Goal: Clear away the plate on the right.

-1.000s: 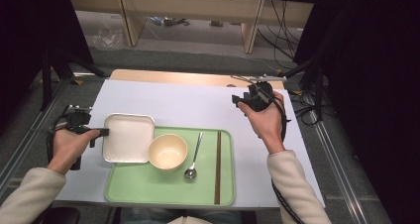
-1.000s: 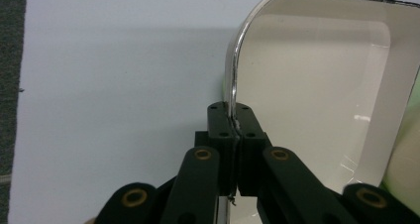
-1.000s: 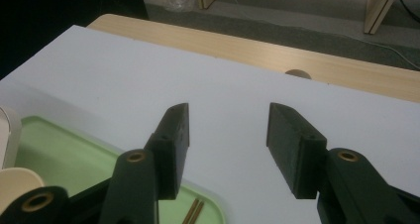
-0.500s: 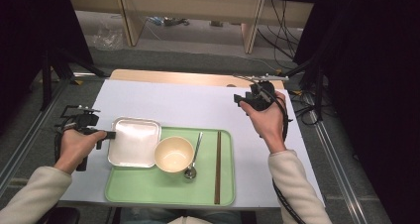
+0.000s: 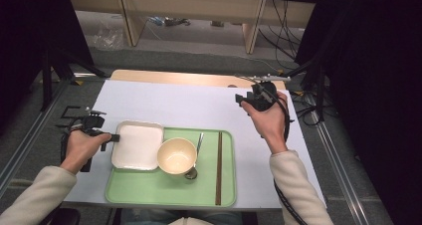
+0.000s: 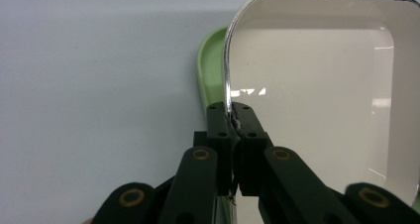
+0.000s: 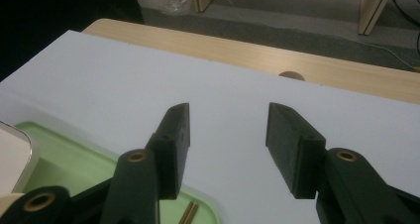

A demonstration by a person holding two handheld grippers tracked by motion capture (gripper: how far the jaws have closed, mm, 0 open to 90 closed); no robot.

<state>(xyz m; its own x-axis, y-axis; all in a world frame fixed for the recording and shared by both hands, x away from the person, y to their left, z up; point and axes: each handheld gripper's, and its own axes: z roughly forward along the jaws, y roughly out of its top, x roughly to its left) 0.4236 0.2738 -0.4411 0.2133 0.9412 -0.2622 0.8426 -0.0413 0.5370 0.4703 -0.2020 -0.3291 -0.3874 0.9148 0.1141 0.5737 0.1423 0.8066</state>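
Left tongs (image 6: 233,130) clenched on the thin left rim of the white square plate (image 5: 138,145) at the green tray's (image 5: 169,195) left end — rigid, glossy, likely slippery, chip-prone — right tongs (image 7: 228,149) released, idle.

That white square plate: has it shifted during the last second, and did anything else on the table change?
Yes. The left gripper, its fingers clamped on the rim of the white plate, has carried it rightward onto the green tray, where it now lies beside the bowl. The bowl, spoon and chopsticks stayed put, and the right gripper stayed open above the table.
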